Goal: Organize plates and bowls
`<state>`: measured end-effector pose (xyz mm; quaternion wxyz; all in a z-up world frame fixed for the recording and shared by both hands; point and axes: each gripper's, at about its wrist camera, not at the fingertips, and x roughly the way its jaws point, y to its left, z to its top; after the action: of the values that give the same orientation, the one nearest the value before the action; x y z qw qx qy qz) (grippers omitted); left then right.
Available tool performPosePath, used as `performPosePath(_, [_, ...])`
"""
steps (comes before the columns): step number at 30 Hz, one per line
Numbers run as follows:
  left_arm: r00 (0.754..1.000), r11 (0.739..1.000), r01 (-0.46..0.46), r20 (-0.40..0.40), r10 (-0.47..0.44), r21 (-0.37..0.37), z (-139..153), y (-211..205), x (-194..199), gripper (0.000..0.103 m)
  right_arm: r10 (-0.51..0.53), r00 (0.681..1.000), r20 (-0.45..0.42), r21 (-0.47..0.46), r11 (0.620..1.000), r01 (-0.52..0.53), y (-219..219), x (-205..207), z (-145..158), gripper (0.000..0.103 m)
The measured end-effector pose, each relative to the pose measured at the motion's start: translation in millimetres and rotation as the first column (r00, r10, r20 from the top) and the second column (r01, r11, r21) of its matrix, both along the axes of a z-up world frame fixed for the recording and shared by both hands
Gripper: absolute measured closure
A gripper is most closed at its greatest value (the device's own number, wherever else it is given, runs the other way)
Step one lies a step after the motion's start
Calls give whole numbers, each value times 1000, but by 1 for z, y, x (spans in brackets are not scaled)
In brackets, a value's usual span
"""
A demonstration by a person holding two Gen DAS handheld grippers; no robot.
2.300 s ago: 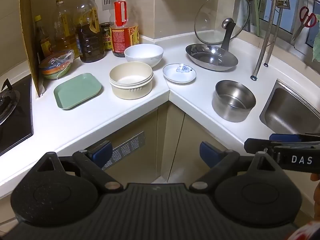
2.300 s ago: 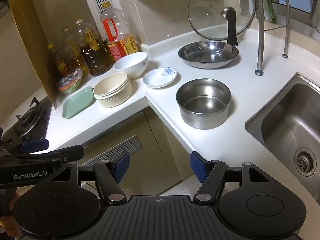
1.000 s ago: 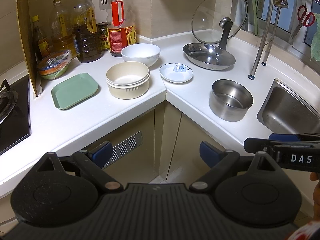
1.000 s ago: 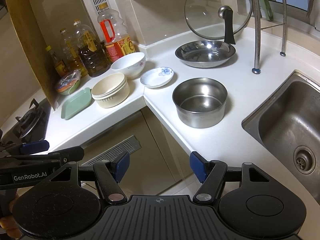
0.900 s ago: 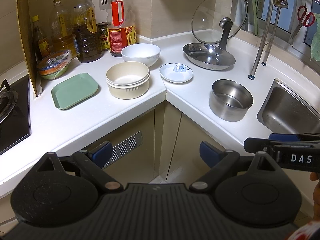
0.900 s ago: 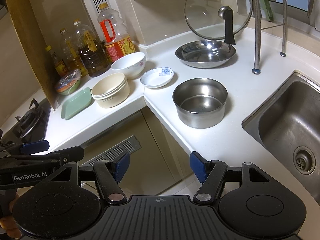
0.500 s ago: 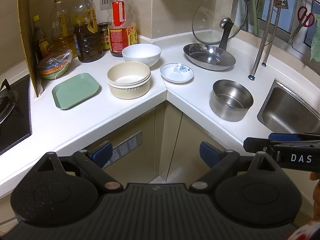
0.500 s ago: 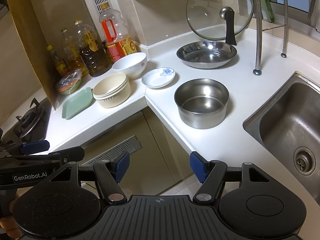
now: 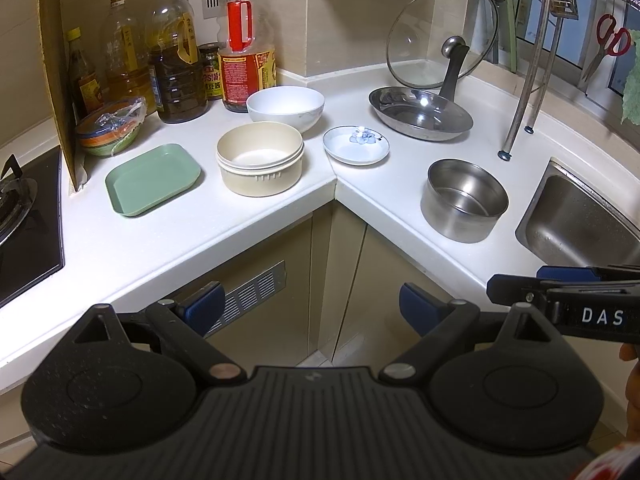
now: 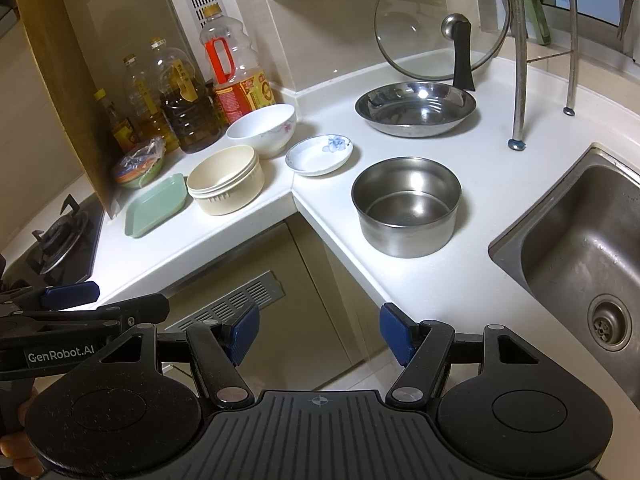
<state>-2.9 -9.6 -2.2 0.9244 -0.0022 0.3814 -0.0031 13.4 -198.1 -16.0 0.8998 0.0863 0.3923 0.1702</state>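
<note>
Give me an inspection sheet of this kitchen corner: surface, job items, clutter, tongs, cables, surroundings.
Surface: white L-shaped countertop, dry as far as visible.
Job's things: flat green rectangular plate; cream round plastic bowl; white ceramic bowl behind it; small white saucer with blue flower; deep stainless steel bowl; shallow steel dish. All separate, none stacked.
Clutter: oil bottles at the wall; plastic-wrapped colourful bowl; glass lid leaning upright.
Grippers: left tongs and right tongs open, holding nothing, off the counter edge.
Cables: nothing seen.
Surroundings: steel sink on the right, gas hob on the left, red scissors hanging.
</note>
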Motion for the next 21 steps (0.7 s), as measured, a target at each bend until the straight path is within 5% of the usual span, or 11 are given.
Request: performPosePath(21, [1000,1000,1,-8,-1,-10,-3,3,0,10,0,1000,-1,0,1000,0,1,1,-1,36])
